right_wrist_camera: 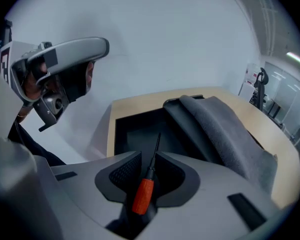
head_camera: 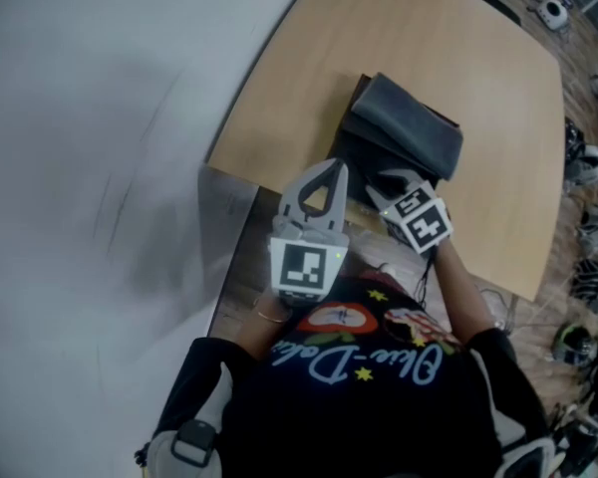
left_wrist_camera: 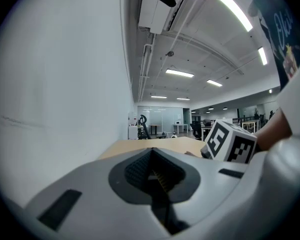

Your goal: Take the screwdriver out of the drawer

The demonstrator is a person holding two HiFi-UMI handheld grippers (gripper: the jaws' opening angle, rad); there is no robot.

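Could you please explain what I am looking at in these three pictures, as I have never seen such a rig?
A person holds a two-jaw tool in each hand. One picture looks down from a head camera; the other two look along each tool. The wooden table has a dark open drawer, with a grey cloth at its edge. The left tool is shut and empty. The right tool is open, with an orange-handled screwdriver between its jaws, apparently not gripped.

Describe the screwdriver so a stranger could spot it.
The wooden table holds an open black drawer beside grey cloth. The screwdriver shows against its dark inside, between the open jaws of the right gripper: the only orange-handled thing, with a thin black shaft.
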